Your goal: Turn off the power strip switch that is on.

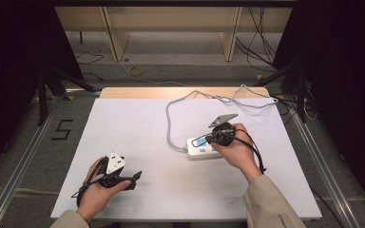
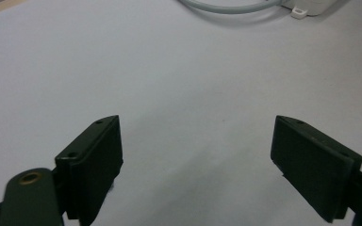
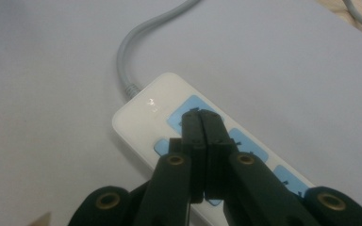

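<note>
Your white power strip with blue socket faces lies flat on the white table, right of centre; its grey cable loops away toward the far edge.

The desk has a plain white top with a pale wooden strip along its far edge. The power strip is white with sky-blue socket panels, and its cable is light grey. Both grippers are black: the left gripper has matte black jaws with a brass-coloured rivet, and carries a white three-cornered plate; the right gripper shows brass-ringed pivots too, under a grey plate. The person's sleeve is beige. The floor is dark grey with a black "5".
</note>
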